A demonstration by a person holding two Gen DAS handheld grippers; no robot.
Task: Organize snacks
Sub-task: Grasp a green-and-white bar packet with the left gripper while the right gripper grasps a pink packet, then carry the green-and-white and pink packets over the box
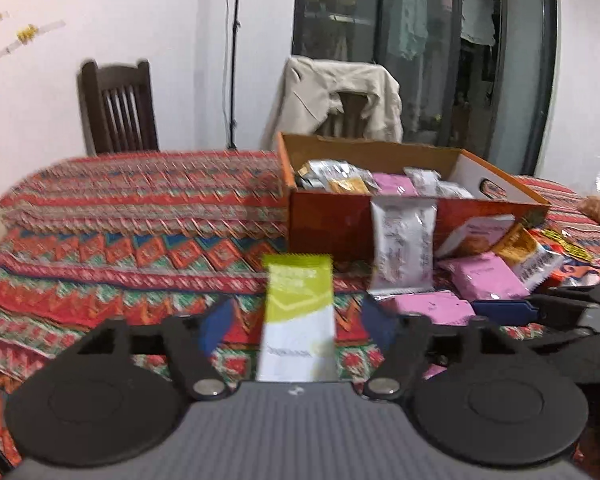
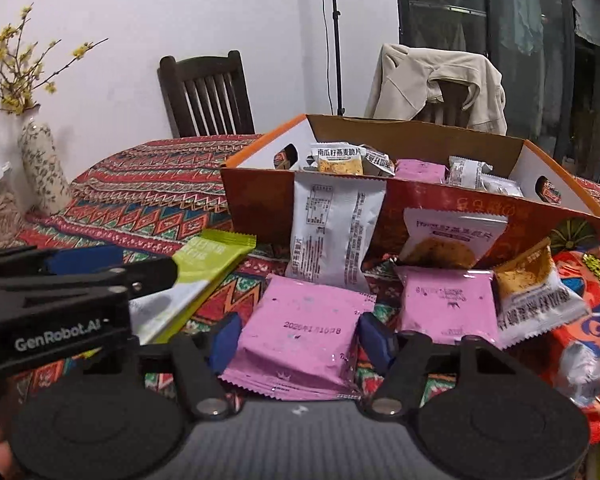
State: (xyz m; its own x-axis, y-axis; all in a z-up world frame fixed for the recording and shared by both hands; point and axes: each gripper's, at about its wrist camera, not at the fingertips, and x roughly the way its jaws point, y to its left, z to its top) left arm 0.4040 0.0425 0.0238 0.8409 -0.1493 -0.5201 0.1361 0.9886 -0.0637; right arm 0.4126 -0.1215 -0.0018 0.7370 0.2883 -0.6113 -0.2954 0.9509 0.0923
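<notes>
- On the patterned tablecloth, one orange cardboard box is seen, filled with several snack packs; exact count inside cannot be told.
- Outside the box, two pink packets are counted in the right wrist view: the near pink packet and a second pink packet.
- One white packet is leaned upright against the box front; one green-and-white bar is laid on the cloth.
- Two dark wooden chairs are seen behind the table, one draped with a beige jacket; one floral vase with yellow sprigs is stood at left.
- Left gripper: jaws spread, bar between them, pads not touching it.
- Right gripper: jaws set at both edges of the near pink packet; whether it is pinched cannot be told.
</notes>
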